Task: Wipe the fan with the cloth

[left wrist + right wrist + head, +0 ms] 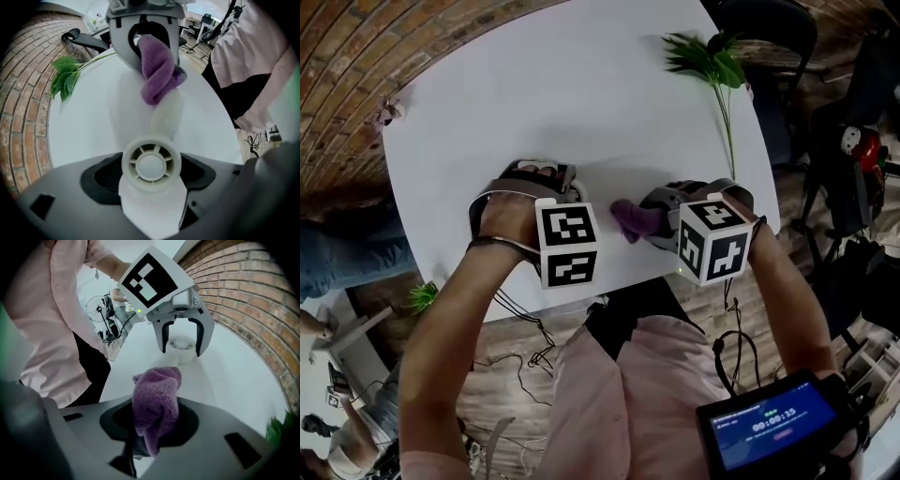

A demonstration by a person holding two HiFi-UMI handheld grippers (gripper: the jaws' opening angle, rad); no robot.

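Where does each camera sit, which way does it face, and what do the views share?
Head view: on the person's head, facing steeply down at the table; left tongs, right tongs, shirt show.
Left gripper view: on the left tongs, looking along them past the clamped fan toward the right tongs.
Right gripper view: on the right tongs, looking past the clamped cloth toward the left tongs.
Shared: both gripper views show fan, cloth, shirt.
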